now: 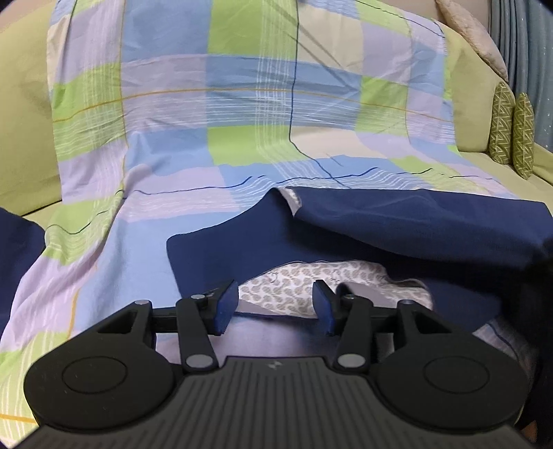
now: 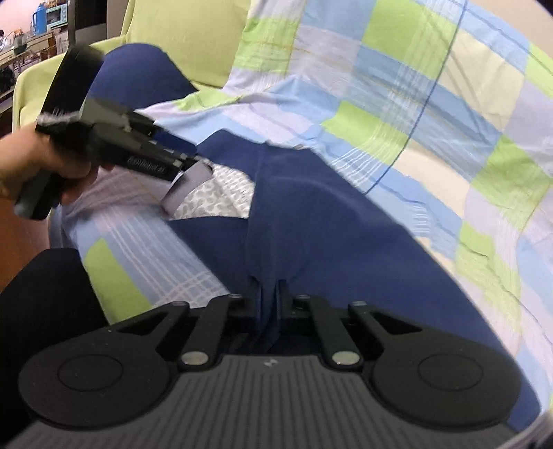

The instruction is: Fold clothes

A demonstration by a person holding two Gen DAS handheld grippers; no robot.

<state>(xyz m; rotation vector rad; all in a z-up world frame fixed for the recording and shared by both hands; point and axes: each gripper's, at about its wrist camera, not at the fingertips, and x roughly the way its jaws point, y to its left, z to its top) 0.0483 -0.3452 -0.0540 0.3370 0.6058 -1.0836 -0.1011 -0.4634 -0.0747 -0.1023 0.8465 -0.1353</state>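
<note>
A navy blue garment (image 1: 397, 224) with a white, grey-patterned lining (image 1: 311, 283) lies on a checked sheet over a sofa. My left gripper (image 1: 273, 304) is open, its blue pads on either side of the lining's edge with a grey label. In the right wrist view the same garment (image 2: 328, 221) spreads across the middle, and my right gripper (image 2: 269, 293) is shut on a fold of its navy fabric. The left gripper (image 2: 193, 164), held in a hand, shows there at the left, at the lining (image 2: 221, 197).
The checked blue, green and lilac sheet (image 1: 242, 103) covers the green sofa (image 1: 20, 121). Patterned green cushions (image 1: 511, 127) stand at the far right. A room with shelves (image 2: 27, 31) shows past the sofa arm.
</note>
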